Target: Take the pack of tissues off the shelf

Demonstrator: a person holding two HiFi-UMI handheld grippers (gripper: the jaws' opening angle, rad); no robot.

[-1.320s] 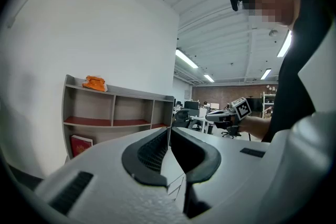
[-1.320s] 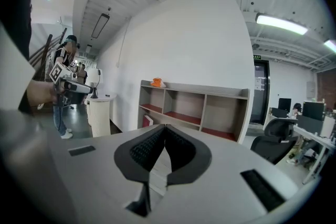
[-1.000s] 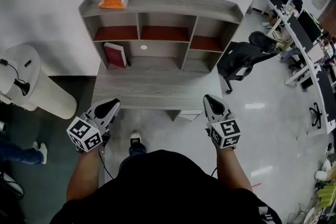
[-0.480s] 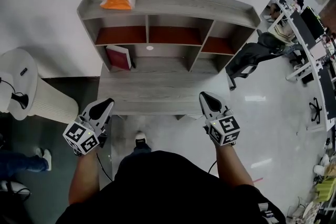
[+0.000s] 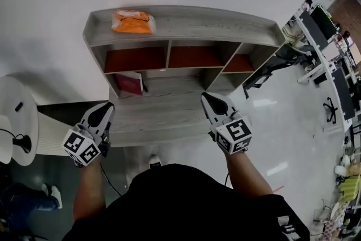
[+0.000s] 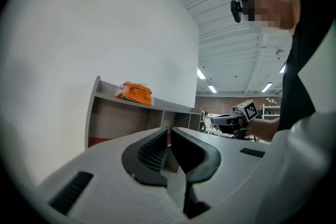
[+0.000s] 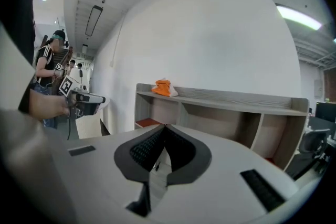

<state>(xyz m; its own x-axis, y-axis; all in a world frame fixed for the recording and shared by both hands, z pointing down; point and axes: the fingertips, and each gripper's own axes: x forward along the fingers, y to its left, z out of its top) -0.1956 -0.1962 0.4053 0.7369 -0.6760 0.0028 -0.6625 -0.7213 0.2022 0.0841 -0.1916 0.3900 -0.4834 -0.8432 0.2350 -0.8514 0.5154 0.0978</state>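
Both tongs are pressed together with nothing between them. Our left gripper (image 5: 104, 109) hangs by the near left corner of the desk (image 5: 163, 118), and our right gripper (image 5: 207, 99) is over its near right part.

The orange pack of tissues (image 5: 133, 22) lies flat on the top board of the shelf (image 5: 225, 21), toward the left end by the far wall, untouched and well apart from both grippers. Below it are the open compartments, and a red book (image 5: 131, 84) leans in the lower left one.

What has just changed is our own position. A second ago both grippers were short of the desk's near edge. Now we have stepped in, the right gripper's tip has crossed that edge, and the shelf sits nearer in the head view. The pack has not shifted on its board.

We judge this to be the approach. The jaws must open and one gripper must rise to the top board before any grasp.
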